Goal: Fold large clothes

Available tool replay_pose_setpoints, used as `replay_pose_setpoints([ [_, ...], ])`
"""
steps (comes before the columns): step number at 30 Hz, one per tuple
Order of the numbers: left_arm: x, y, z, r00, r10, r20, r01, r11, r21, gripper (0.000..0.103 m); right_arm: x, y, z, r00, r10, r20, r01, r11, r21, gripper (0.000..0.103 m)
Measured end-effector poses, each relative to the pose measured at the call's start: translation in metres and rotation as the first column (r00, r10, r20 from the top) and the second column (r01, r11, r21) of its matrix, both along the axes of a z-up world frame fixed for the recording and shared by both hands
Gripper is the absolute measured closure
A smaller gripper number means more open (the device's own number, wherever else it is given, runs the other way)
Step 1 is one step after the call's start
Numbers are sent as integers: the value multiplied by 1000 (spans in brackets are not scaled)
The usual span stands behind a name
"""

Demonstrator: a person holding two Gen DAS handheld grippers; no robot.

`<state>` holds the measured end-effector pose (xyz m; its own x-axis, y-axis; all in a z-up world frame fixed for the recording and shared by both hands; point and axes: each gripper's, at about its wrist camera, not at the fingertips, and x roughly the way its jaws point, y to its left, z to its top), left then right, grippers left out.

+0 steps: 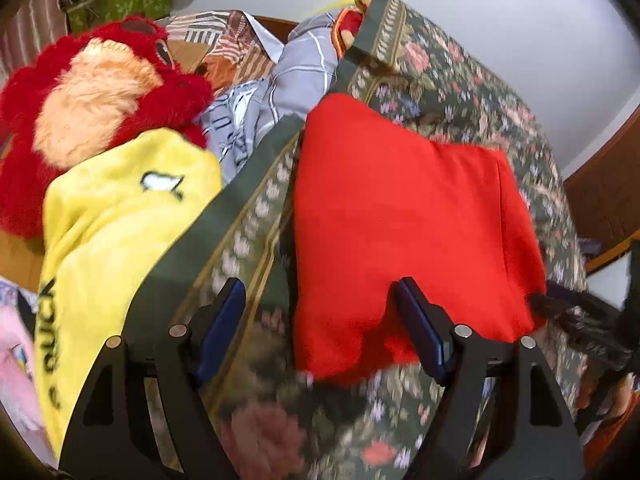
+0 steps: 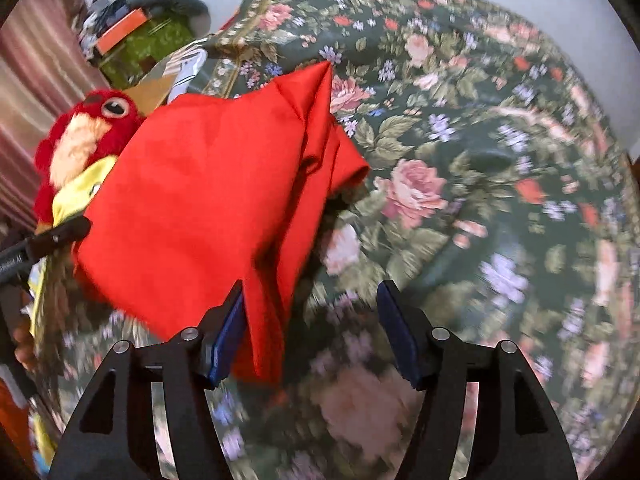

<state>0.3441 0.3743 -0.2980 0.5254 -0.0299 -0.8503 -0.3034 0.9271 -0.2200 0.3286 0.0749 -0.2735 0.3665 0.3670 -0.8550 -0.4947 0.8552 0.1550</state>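
A bright red cloth [image 1: 400,208] lies folded on a dark green floral bedspread [image 1: 460,80]. My left gripper [image 1: 320,312] hovers over its near left edge, jaws wide apart; the right finger [image 1: 416,312] rests over the red fabric and the left finger over the bedspread border. In the right wrist view the red cloth [image 2: 200,200] is bunched, with a loose flap hanging between the jaws of my right gripper [image 2: 312,316]. That flap lies against the left pad [image 2: 230,332] while the right pad stands clear of it. The other gripper [image 2: 44,244] shows at the cloth's far left.
A red plush toy [image 1: 100,92] and a yellow cloth [image 1: 112,220] lie left of the red cloth. A grey-blue striped garment [image 1: 288,80] is heaped behind them. A green patterned box [image 2: 152,40] stands by the curtain. Floral bedspread [image 2: 480,160] spreads to the right.
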Motion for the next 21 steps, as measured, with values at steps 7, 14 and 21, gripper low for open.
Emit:
replay_pose_setpoints([
  [7, -47, -36, 52, 999, -29, 40, 23, 988, 154, 26, -41, -22, 67, 995, -17, 97, 9, 996, 91, 42],
  [14, -127, -92, 166, 949, -100, 300, 20, 965, 260, 26, -109, -48, 165, 954, -35, 299, -39, 970, 239, 42],
  [21, -224, -149, 259, 810, -145, 569, -37, 954, 296, 26, -203, -82, 246, 839, -85, 537, -138, 922, 362, 42],
])
